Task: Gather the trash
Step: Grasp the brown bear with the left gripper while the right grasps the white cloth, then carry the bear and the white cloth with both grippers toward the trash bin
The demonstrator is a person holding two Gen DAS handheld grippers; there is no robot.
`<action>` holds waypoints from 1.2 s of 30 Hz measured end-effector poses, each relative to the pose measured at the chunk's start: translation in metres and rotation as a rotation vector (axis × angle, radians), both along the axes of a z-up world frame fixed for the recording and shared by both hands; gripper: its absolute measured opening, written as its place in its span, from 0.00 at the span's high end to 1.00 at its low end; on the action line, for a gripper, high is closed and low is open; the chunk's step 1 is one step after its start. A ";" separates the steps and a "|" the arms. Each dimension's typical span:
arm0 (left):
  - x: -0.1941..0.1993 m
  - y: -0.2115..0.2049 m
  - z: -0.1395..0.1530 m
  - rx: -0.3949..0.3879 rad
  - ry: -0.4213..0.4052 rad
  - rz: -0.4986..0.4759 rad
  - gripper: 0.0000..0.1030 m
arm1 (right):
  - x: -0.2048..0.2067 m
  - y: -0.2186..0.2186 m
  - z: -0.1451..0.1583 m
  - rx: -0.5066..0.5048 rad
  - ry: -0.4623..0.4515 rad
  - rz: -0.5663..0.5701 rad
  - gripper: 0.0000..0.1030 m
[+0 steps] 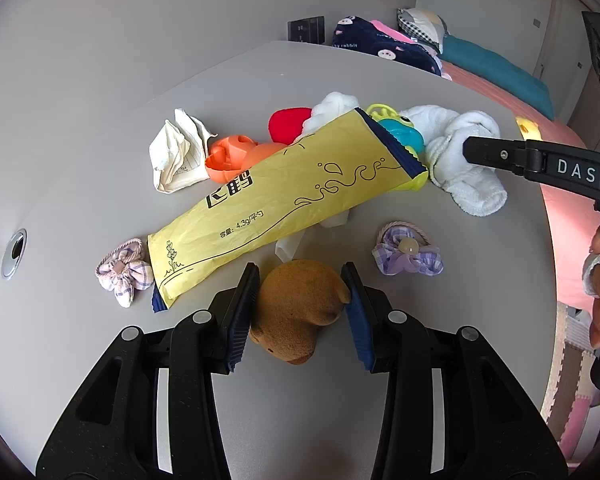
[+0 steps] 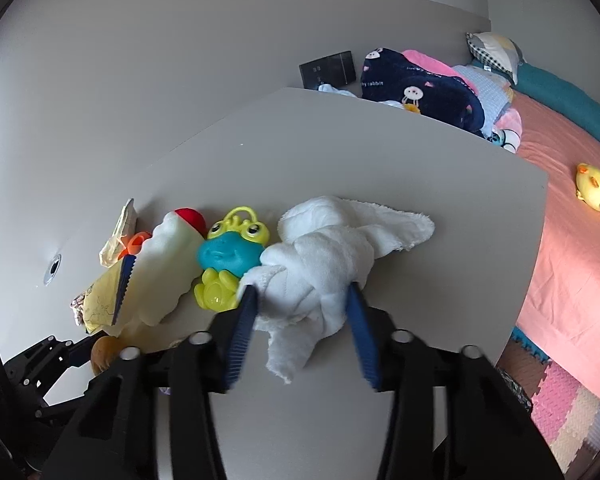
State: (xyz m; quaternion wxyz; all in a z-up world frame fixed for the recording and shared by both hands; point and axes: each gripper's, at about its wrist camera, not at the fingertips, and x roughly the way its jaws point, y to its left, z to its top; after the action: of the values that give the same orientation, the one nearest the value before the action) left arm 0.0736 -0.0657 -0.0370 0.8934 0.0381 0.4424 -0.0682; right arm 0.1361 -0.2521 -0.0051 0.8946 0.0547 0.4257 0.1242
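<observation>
Left wrist view shows a pale grey table (image 1: 100, 184) set against a grey wall, with a bed in a pink sheet (image 1: 560, 216) beyond its far edge. Among the clutter, a yellow packet (image 1: 276, 204) lies diagonally beside crumpled paper (image 1: 176, 156). Blue pads of the left gripper (image 1: 300, 308) press both sides of a brown plush toy (image 1: 296, 312). Pads of the right gripper (image 2: 300, 328) are closed on a white towel (image 2: 324, 260) next to a frog toy (image 2: 228, 256).

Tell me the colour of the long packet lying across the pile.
Yellow, with black line drawings and text and dark blue serrated ends: the long packet shows best in the left wrist view.
</observation>
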 end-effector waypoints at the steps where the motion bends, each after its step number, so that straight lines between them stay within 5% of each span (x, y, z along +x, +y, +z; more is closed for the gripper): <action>1: -0.001 0.000 0.000 0.000 -0.002 0.000 0.59 | -0.002 -0.001 0.002 0.003 -0.004 0.000 0.69; 20: -0.030 -0.016 0.032 -0.030 -0.059 0.016 0.59 | -0.052 -0.043 0.046 -0.004 -0.098 -0.058 0.73; 21: -0.031 -0.020 0.035 -0.031 -0.062 0.011 0.59 | -0.055 -0.047 0.048 -0.005 -0.102 -0.062 0.77; 22: -0.032 -0.023 0.036 -0.033 -0.064 0.007 0.59 | -0.059 -0.052 0.049 -0.008 -0.107 -0.069 0.98; 36: -0.032 -0.077 0.053 -0.029 -0.091 -0.062 0.59 | -0.085 -0.104 0.064 0.059 -0.142 -0.112 0.98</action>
State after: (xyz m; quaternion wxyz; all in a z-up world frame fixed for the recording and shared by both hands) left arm 0.0412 -0.1424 0.0157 0.9106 0.0417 0.3987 -0.1005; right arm 0.0508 -0.3560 0.0590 0.9262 0.0960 0.3534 0.0900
